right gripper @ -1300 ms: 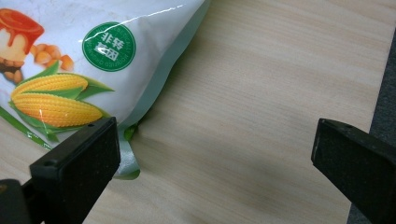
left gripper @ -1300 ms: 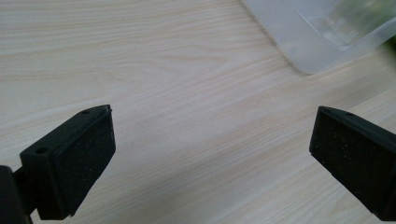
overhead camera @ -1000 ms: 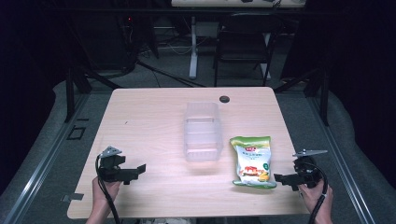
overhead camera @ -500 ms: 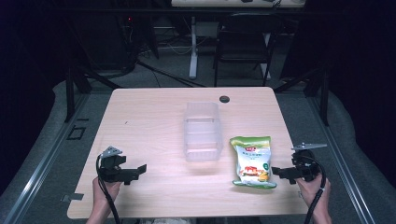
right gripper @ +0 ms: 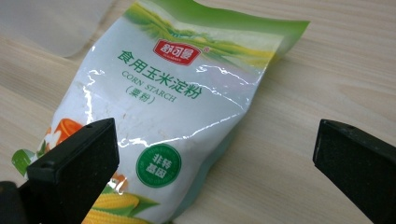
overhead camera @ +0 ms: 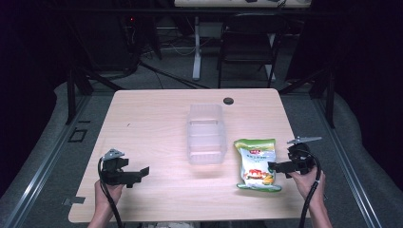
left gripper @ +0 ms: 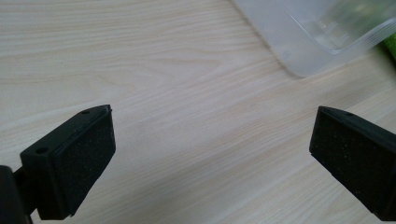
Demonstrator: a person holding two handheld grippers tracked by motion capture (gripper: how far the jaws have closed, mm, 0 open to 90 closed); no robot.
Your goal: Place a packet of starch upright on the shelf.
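High view: one corn starch bag [overhead camera: 256, 164], one clear tub [overhead camera: 206, 134], two hand-held grippers wide open, empty.

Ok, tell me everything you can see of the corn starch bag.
The bag is a glossy plastic pouch, white in the middle with a green top band and corn cobs pictured at the bottom. Green Chinese characters and the words CORN STARCH run under a red logo, with a round green seal lower down. It looks sealed and full, lying flat, face up on the table, right of the clear container and apart from it. The right hand-held gripper is open at its right edge; one jaw overlaps it in view, contact unclear.
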